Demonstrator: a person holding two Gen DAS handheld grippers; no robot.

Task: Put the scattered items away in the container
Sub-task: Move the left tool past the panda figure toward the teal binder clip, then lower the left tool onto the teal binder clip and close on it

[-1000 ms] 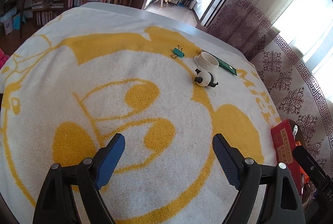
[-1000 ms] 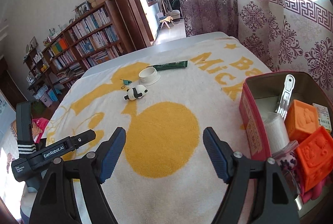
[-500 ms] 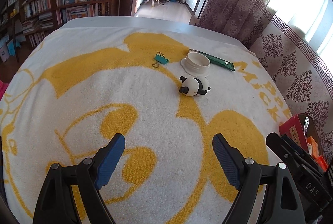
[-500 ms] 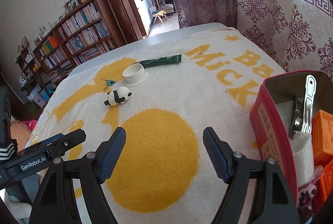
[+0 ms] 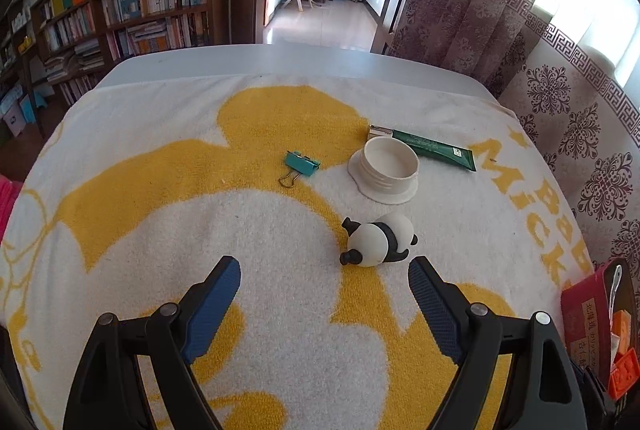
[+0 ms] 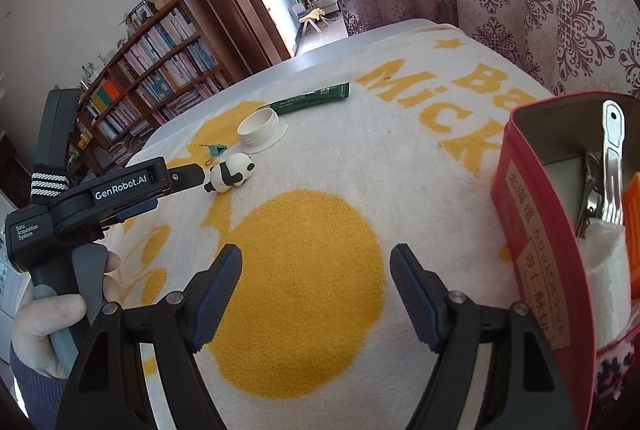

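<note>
A small panda figure [image 5: 378,240] [image 6: 230,174] lies on its side on the yellow-and-white towel [image 5: 200,214]. My left gripper [image 5: 324,288] is open, and the panda sits just beyond its right fingertip, untouched. Behind the panda are a white round lid [image 5: 387,170], a teal binder clip [image 5: 301,164] and a green tube [image 5: 434,148]. The red tin box [image 6: 540,214] at the right holds a metal clip, white roll and orange blocks. My right gripper [image 6: 316,276] is open and empty over the towel, left of the tin. In the right wrist view the left gripper's tip [image 6: 188,176] is beside the panda.
The towel covers a grey table whose far edge [image 5: 280,60] shows beyond it. Patterned curtains [image 5: 560,90] hang close on the right. A bookshelf [image 5: 120,10] and a doorway stand behind the table. A hand [image 6: 52,318] grips the left tool's handle.
My left gripper has moved forward across the towel towards the panda, which now lies close to its right fingertip. My right gripper has sunk a little and sits nearer the tin.
</note>
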